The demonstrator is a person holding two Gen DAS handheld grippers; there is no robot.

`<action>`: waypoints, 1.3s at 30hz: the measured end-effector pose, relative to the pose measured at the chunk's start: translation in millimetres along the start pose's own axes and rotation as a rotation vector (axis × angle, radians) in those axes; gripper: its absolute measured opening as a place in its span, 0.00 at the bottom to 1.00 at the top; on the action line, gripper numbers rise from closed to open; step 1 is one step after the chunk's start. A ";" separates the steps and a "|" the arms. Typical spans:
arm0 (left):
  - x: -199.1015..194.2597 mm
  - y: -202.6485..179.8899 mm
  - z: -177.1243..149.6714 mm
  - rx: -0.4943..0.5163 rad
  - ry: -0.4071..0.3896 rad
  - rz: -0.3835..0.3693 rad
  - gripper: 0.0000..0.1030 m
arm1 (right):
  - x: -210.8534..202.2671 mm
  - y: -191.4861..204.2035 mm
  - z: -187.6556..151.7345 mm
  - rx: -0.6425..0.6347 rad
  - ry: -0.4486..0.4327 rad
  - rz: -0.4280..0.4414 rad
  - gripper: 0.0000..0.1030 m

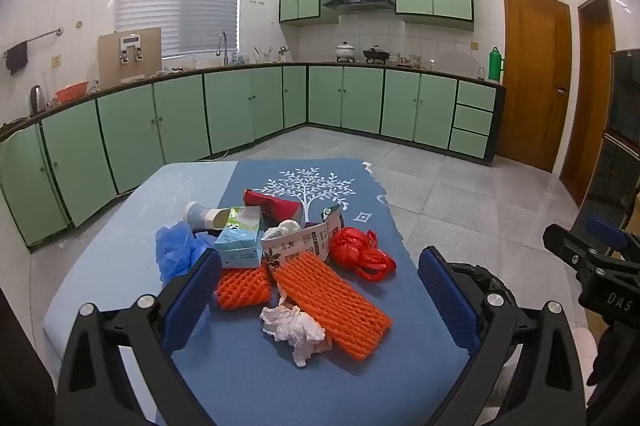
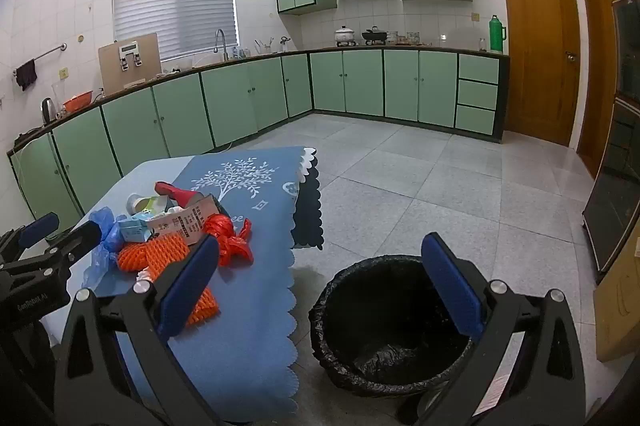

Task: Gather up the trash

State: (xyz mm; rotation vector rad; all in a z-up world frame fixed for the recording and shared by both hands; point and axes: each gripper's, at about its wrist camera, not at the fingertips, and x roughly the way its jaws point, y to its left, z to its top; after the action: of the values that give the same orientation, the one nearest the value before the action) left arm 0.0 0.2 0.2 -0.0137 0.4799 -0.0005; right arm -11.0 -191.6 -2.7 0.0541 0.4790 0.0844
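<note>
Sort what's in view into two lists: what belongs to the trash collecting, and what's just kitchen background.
Part of the job:
crumpled tissue
long orange foam net
small orange foam net
red plastic bag
blue plastic bag
milk carton
paper cup
lined trash bin

Just background:
green thermos
kettle
pots on the stove
orange basin

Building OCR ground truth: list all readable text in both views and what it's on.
"DAS" on the black body of the right gripper, seen in the left wrist view.
"GenRobot.AI", roughly, on the black body of the left gripper, seen in the right wrist view; small, partly uncertain.
Flattened carton: printed characters and digits, too blurred to read.
Light blue box: print too small.
Tablecloth: partial letters behind the red bag, unreadable.
</note>
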 end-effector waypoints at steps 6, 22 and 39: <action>3.7 2.7 1.6 -0.001 0.008 0.000 0.94 | -0.4 0.5 -0.4 0.002 -0.002 0.003 0.95; -3.9 1.4 1.2 0.000 -0.009 0.015 0.94 | 0.1 5.4 -2.0 -0.003 0.000 0.002 0.95; -3.6 1.3 1.1 0.001 -0.008 0.016 0.94 | 1.6 7.1 -3.6 0.001 -0.001 0.001 0.95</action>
State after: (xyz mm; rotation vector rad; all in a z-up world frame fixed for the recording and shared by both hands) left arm -2.7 1.5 2.8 -0.0086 0.4720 0.0144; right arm -11.7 -184.3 -6.2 0.0551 0.4784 0.0853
